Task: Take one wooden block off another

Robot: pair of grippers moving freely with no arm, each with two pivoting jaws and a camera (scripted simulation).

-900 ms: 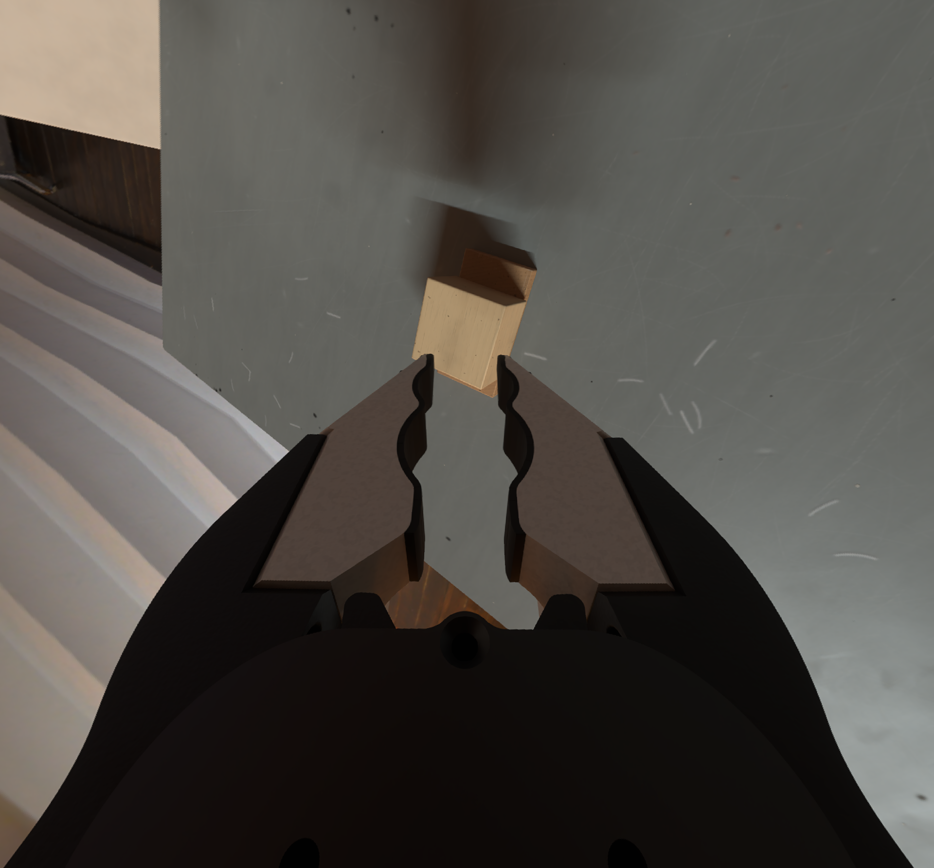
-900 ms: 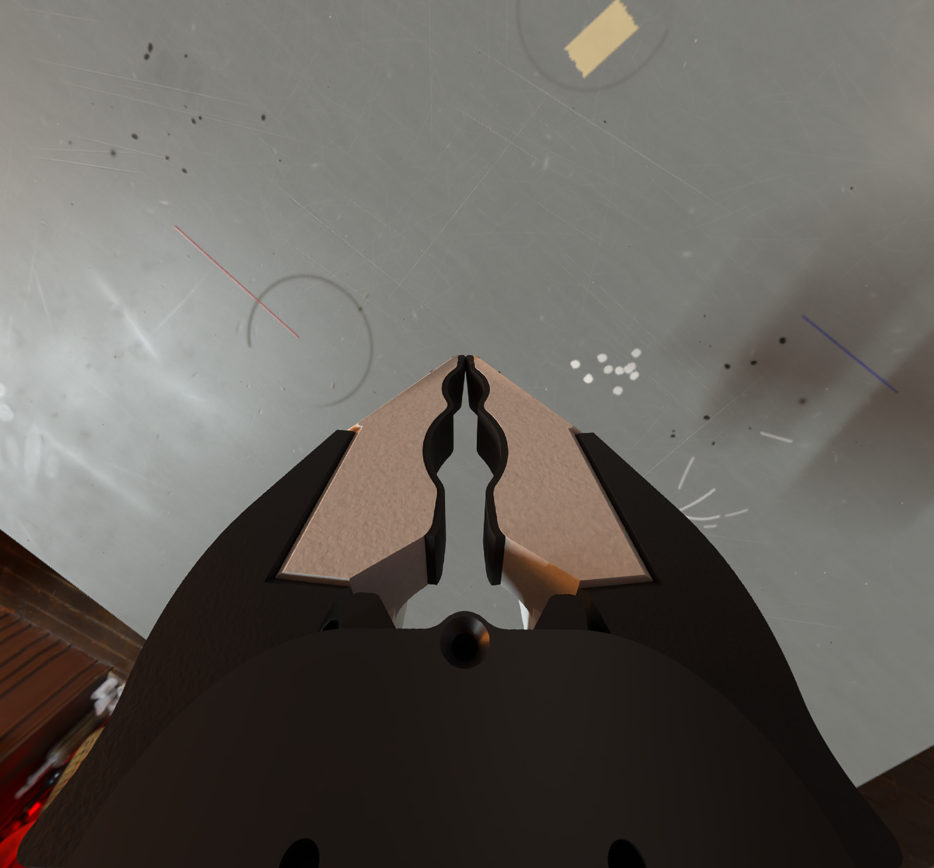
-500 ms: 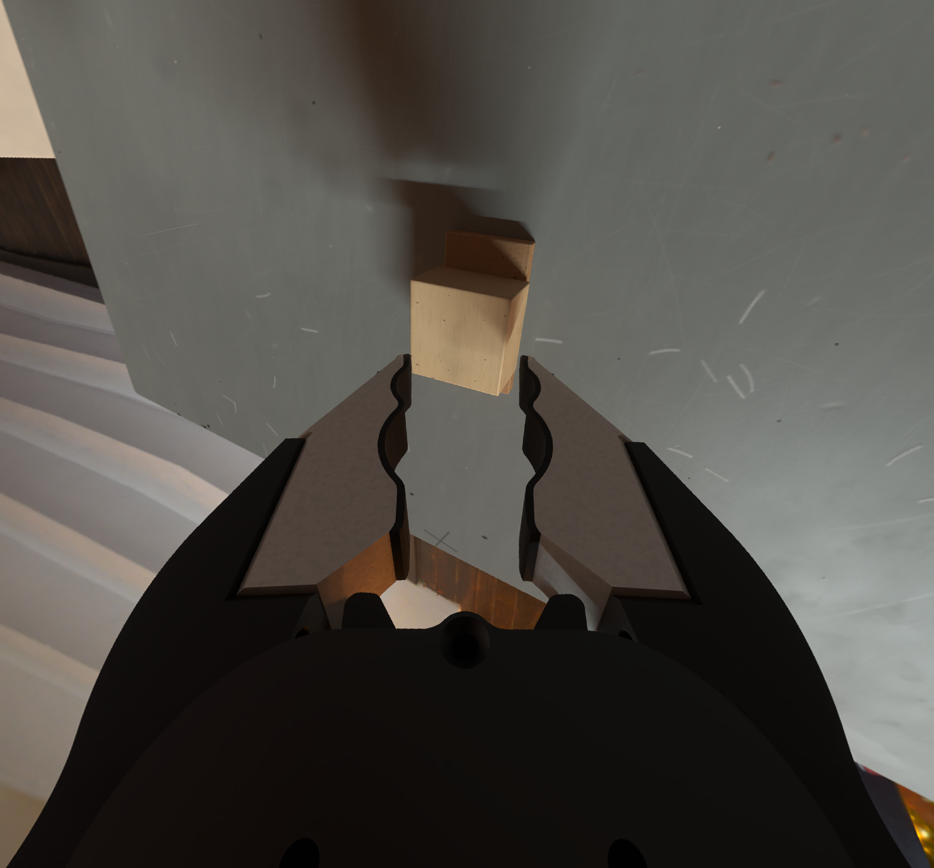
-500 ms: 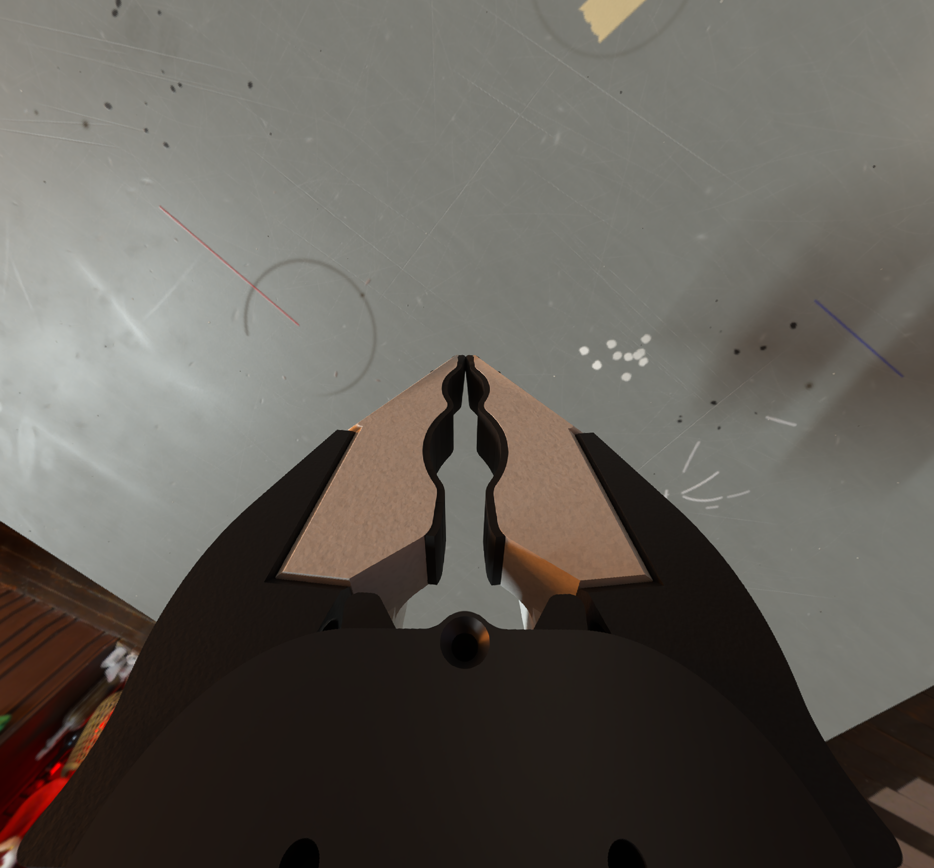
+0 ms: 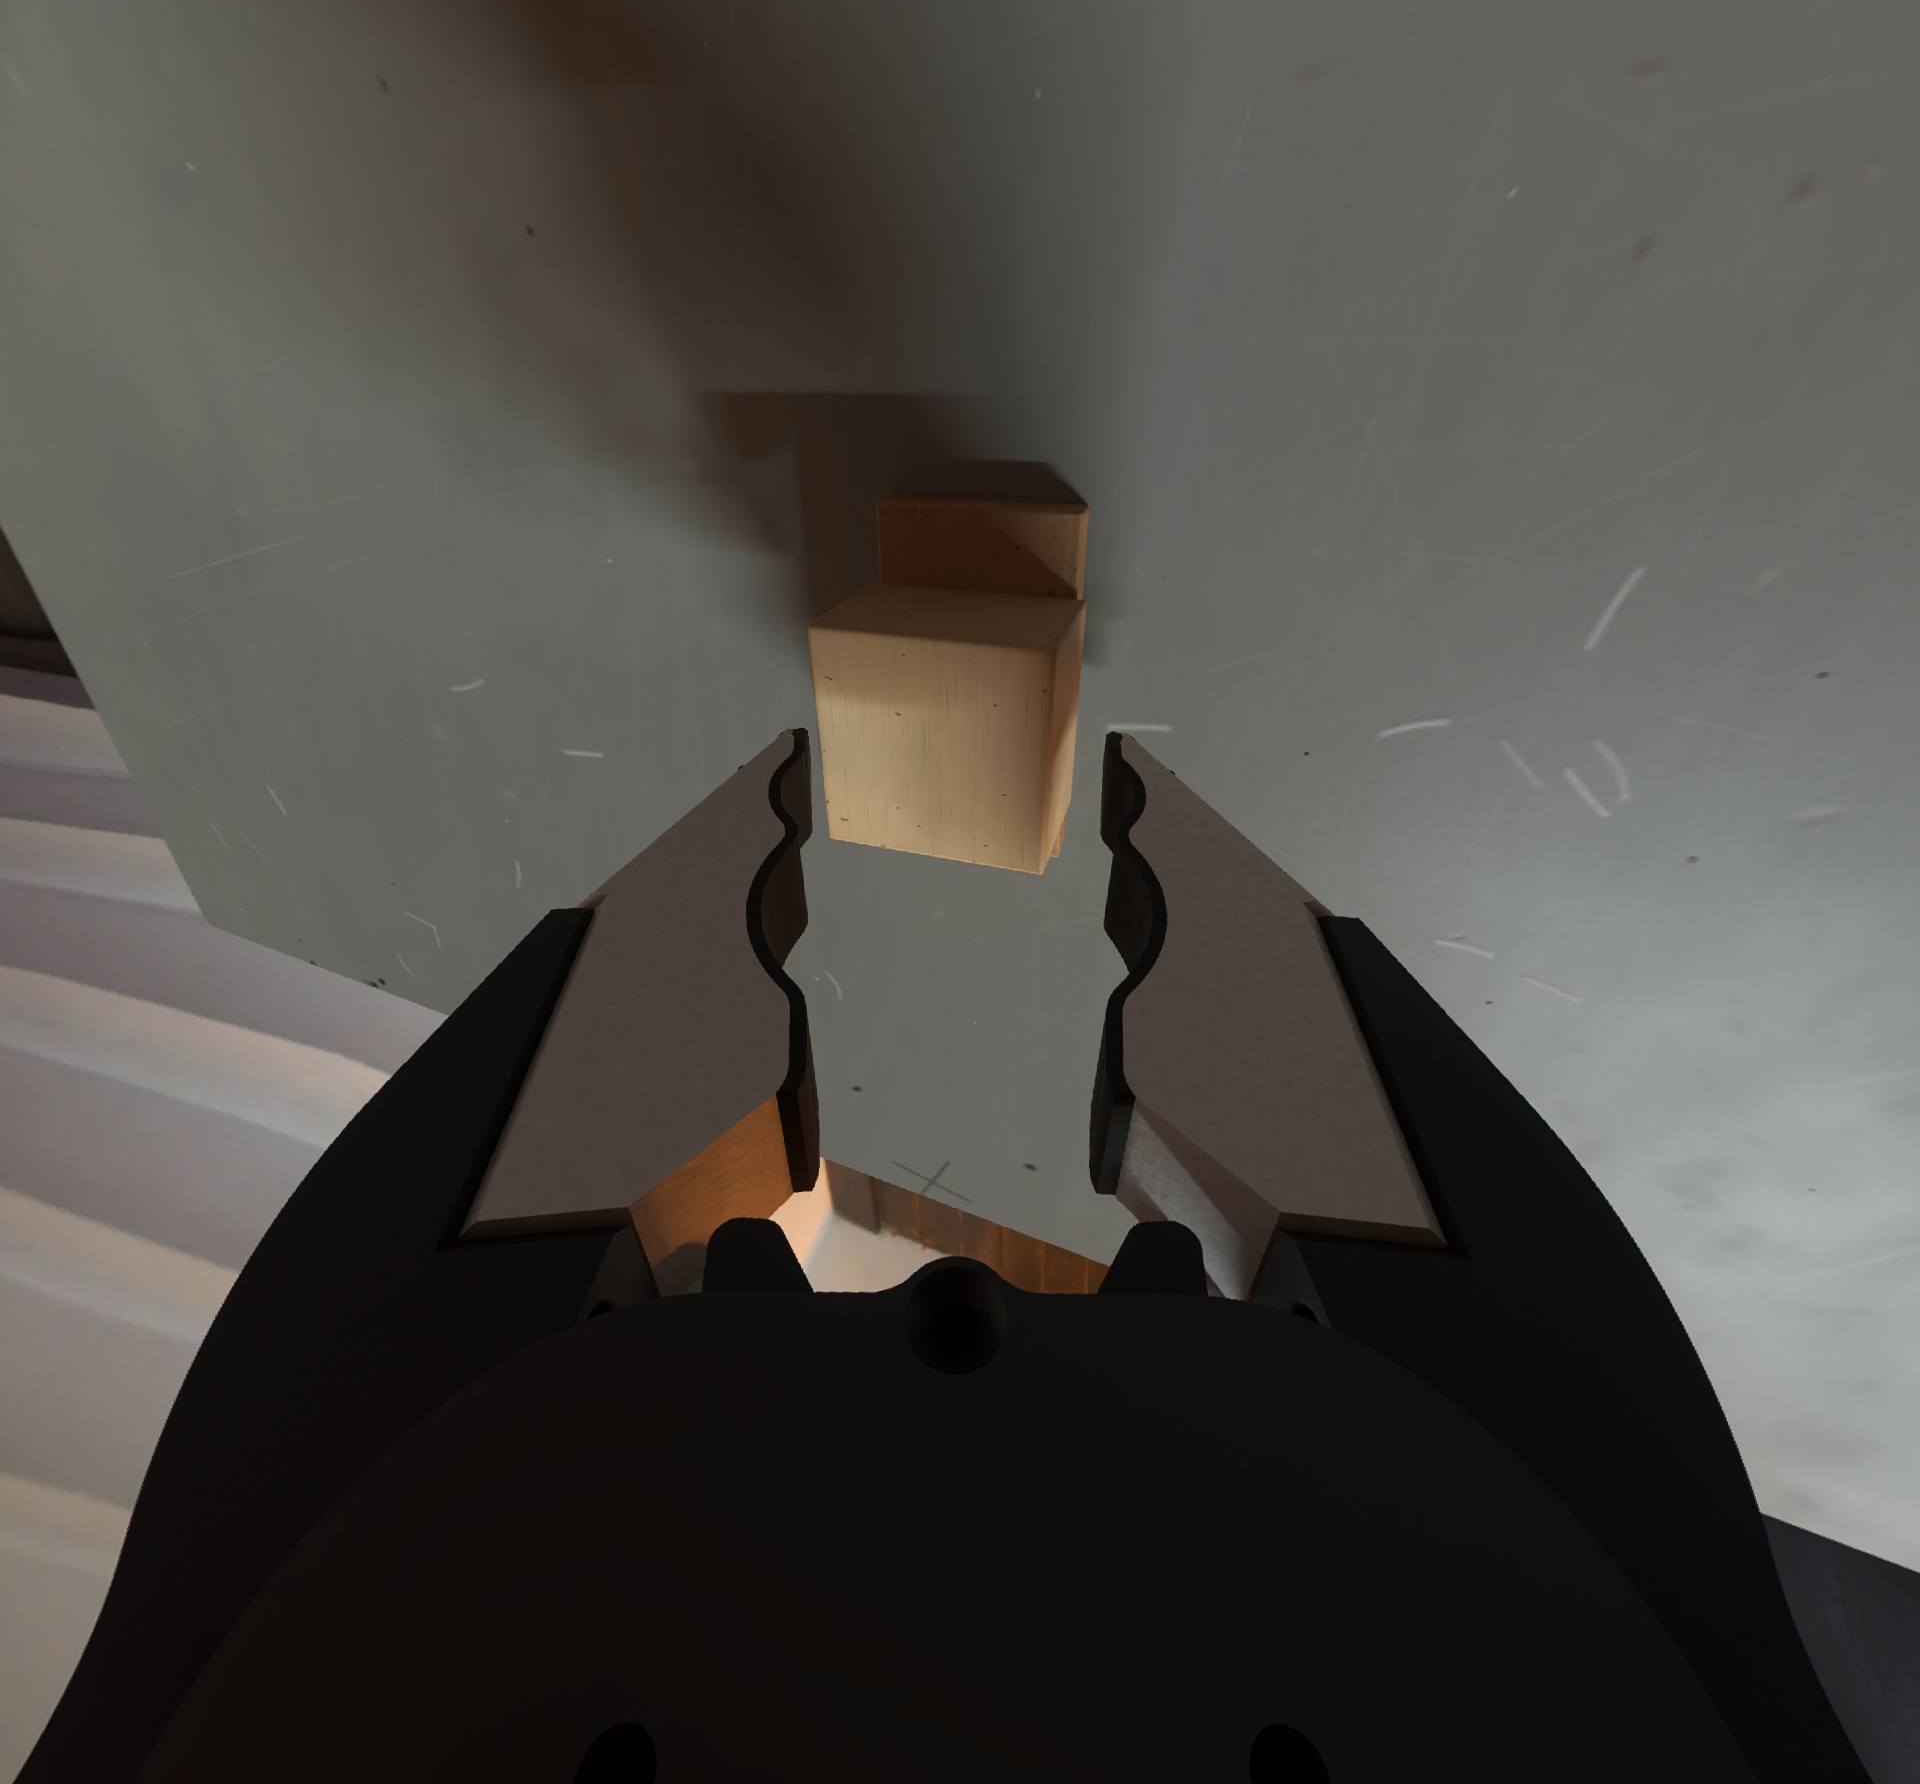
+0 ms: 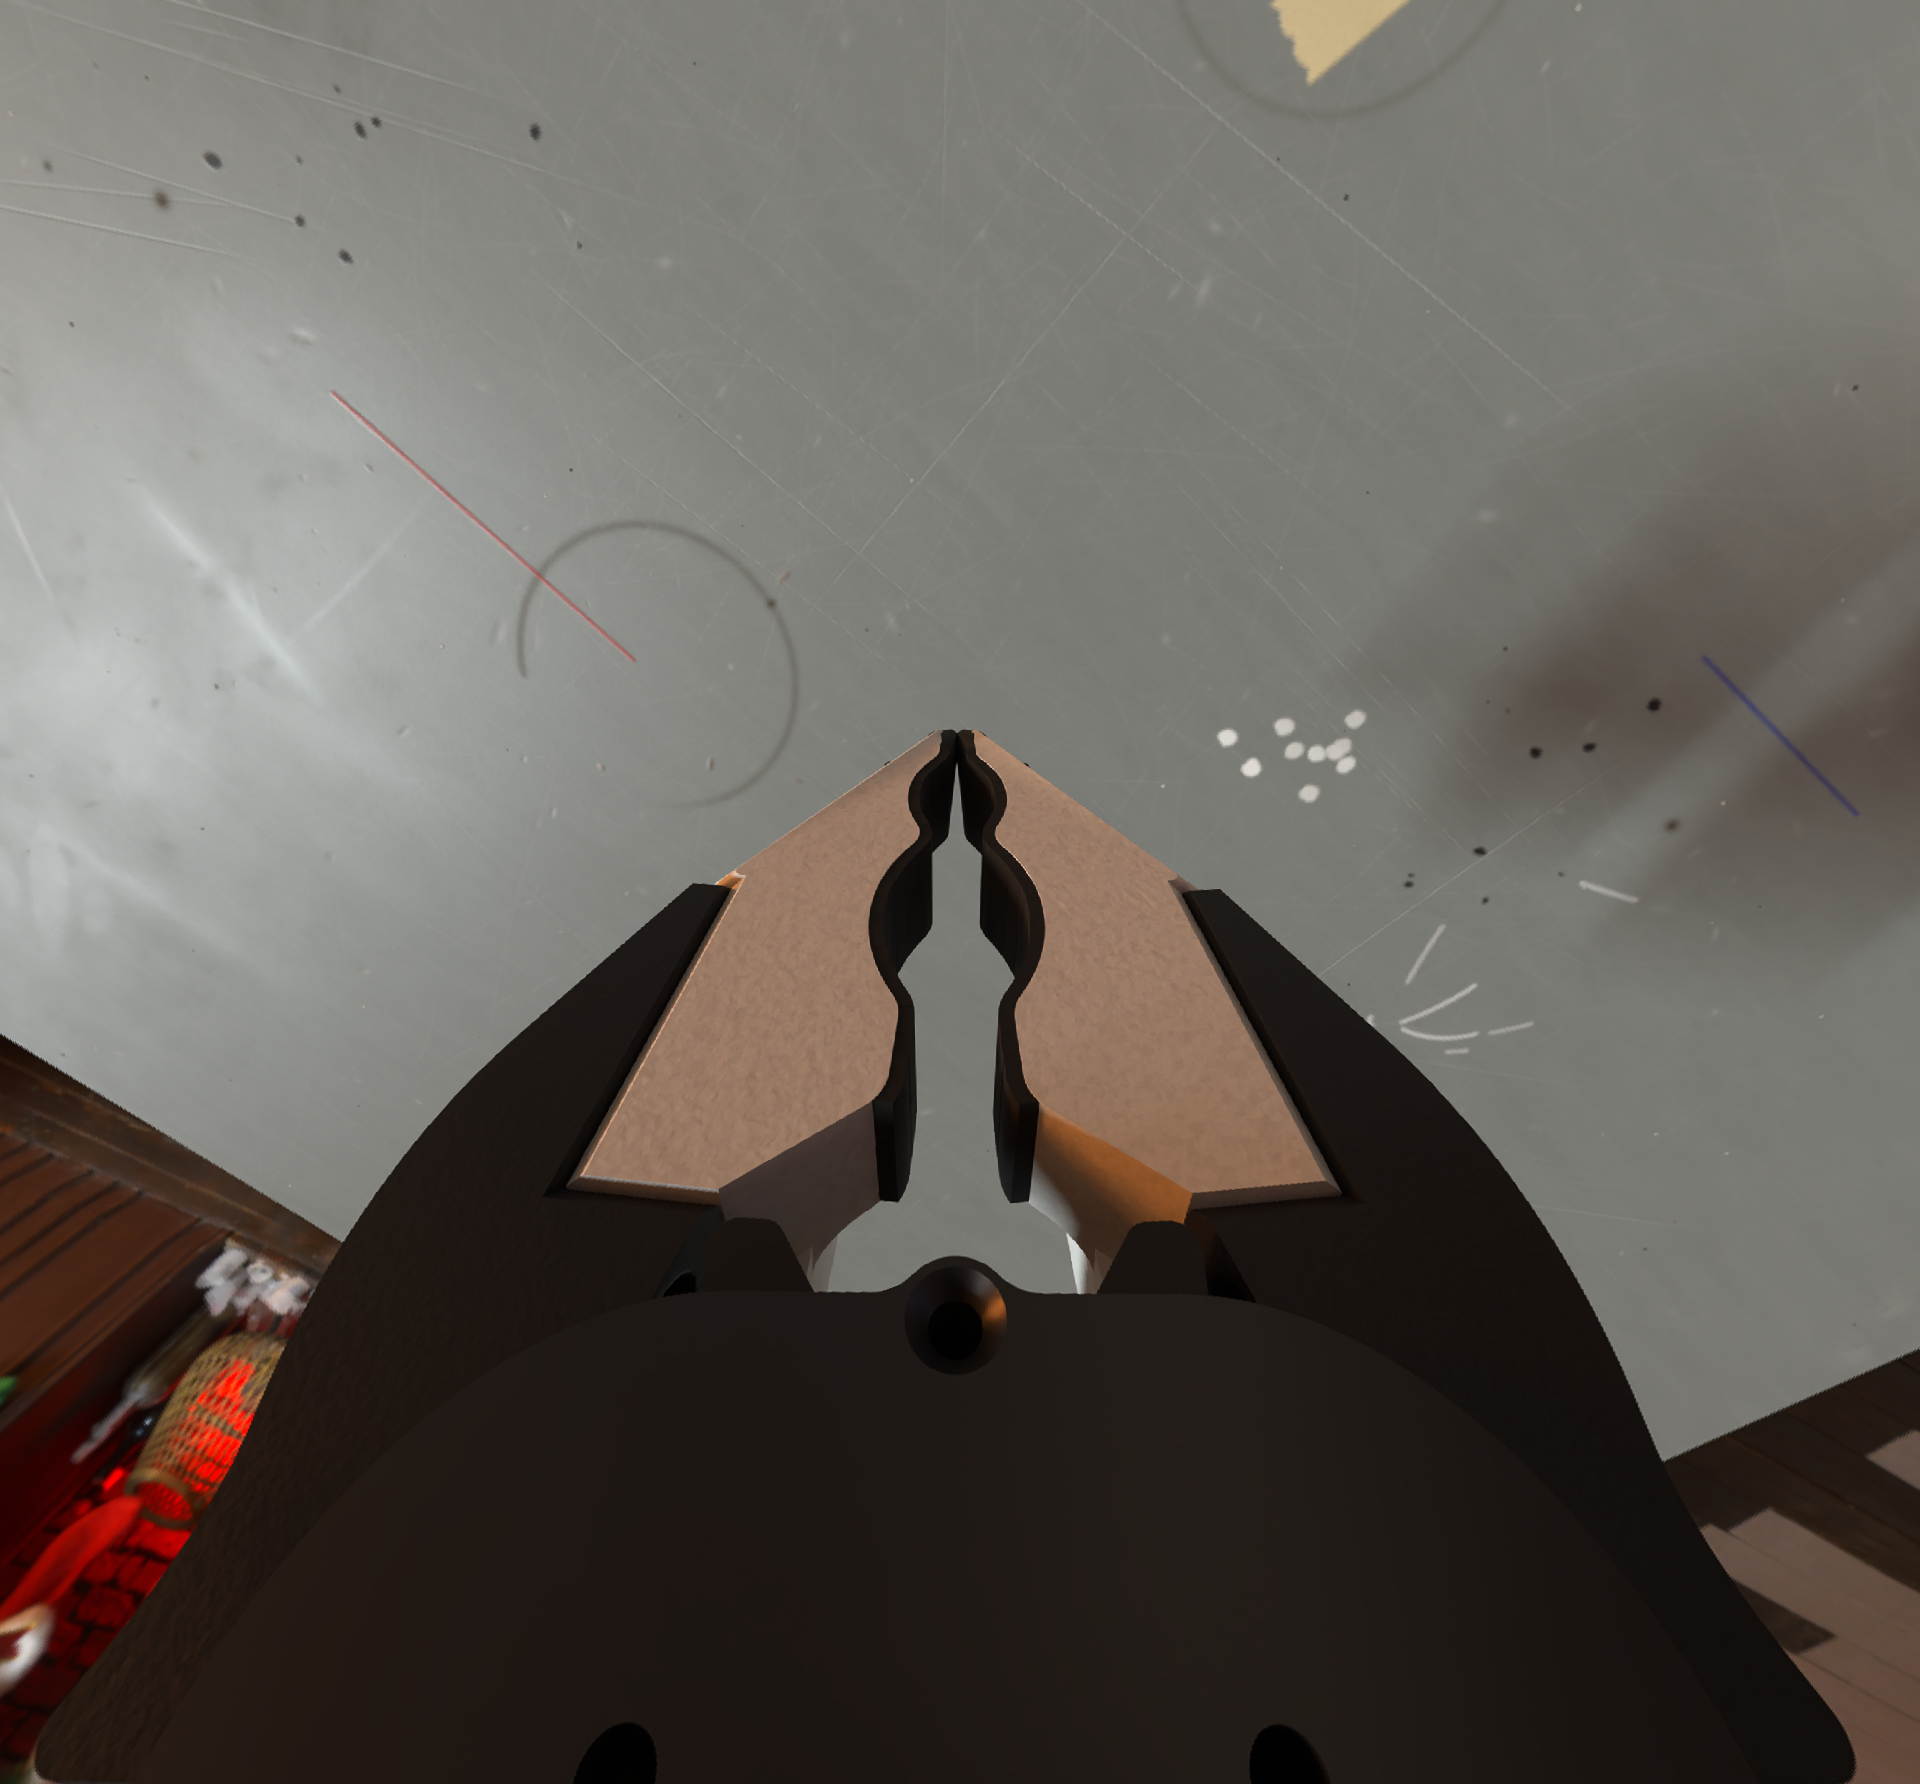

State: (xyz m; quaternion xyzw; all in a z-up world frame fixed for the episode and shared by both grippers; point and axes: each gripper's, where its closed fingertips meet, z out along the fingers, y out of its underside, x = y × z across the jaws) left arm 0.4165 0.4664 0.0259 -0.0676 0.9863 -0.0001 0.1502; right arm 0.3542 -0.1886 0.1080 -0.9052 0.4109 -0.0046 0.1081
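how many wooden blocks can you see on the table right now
2: the pale top block ahead of the open left gripper, and the darker lower block under it, mostly hidden.

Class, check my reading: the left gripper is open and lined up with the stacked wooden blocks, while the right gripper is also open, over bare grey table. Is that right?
One detail is wrong. The right gripper is shut, fingertips together, as the right wrist view shows. The rest stands: the left gripper is open before the wooden blocks, and the right one is over bare grey table.

Left gripper [image 5: 954, 747] spread wide — upper wooden block [image 5: 940, 721] just ahead, untouched
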